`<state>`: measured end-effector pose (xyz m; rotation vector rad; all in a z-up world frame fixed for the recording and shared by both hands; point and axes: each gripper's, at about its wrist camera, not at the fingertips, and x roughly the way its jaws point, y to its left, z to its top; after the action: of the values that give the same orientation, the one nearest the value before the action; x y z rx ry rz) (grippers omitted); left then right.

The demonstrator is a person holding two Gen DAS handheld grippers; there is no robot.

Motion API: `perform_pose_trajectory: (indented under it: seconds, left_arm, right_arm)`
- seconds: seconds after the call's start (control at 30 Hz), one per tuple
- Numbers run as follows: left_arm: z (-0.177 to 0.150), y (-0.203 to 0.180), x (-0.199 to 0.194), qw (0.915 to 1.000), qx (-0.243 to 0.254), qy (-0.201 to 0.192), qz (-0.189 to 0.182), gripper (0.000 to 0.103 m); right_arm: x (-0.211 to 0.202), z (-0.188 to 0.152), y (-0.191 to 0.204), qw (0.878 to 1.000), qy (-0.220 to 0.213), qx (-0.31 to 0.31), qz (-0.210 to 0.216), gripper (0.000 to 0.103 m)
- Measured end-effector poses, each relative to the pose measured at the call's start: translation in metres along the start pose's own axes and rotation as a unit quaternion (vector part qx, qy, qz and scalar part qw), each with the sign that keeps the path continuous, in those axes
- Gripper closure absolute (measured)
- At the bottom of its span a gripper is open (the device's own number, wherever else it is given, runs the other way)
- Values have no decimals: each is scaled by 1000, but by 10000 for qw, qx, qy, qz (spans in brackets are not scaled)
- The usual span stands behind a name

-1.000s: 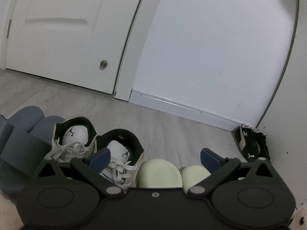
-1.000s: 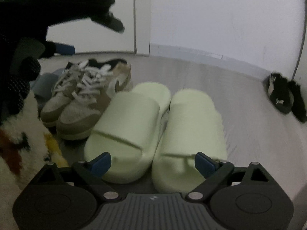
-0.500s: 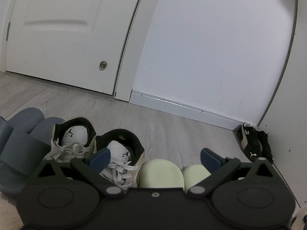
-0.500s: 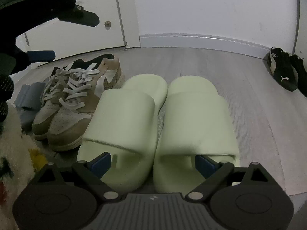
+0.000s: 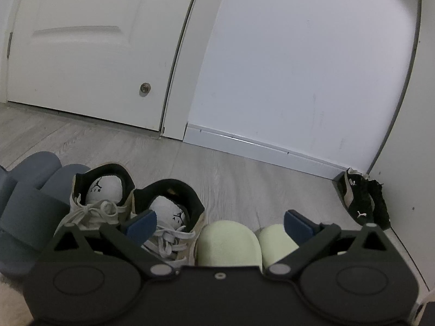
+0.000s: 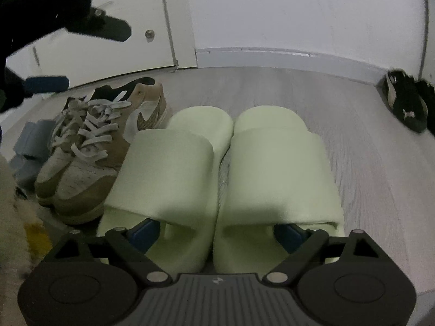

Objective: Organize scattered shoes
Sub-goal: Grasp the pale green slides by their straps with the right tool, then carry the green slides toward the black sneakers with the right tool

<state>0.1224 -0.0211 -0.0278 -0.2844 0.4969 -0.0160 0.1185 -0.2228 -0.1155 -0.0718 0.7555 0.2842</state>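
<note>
Pair of pale green slides [image 6: 223, 168] lying side by side on the grey wood-look floor [image 6: 367, 168], inner edges touching, heels toward the wall; in the right wrist view they fill the centre of the frame. The right gripper [image 6: 217, 233] sits low at their toe ends, jaws spread wide, one blue fingertip [image 6: 142, 232] at the strap opening of the left-hand slide and the other at the strap opening of the right-hand slide; whether either pad touches the foam cannot be told. Just beside the slides on their left stands a pair of tan-and-white laced sneakers [image 6: 98, 152], parallel to them, and beyond those a pair of blue-grey slides [image 6: 32, 146], partly hidden. A fluffy cream rug [image 6: 11, 217] with a yellow patch occupies the lower left edge. The left gripper [image 5: 217, 221], seen from its own camera, hangs above the row with jaws apart and nothing between them; below it appear the heels of the green slides [image 5: 231, 241], the sneakers [image 5: 130, 203] with black collars and white insoles, and the blue-grey slides [image 5: 30, 195] at far left. Well apart from the row, in the far right corner against the wall, rests a pair of black sneakers [image 5: 361, 199] with white markings. Behind stand a white door [image 5: 89, 49] and a white baseboard [image 5: 261, 152].
</note>
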Motion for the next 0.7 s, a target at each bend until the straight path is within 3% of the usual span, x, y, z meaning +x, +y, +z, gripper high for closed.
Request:
perform_pose_trajectory:
  seconds: [0.3,0.53,0.7]
  left_arm:
    - [-1,0,1,10000,1,7,-5,2]
    - [-1,0,0,10000,-27,4,10,2]
    - [-1,0,1,10000,-38,7,28,2]
  right_arm:
    - [12,-2,-2,9978,-520,-402,7,33]
    - [15,1,1,9930,-887,-777,29,65]
    - [12,4,6,9892,-1077,-992,-101,72]
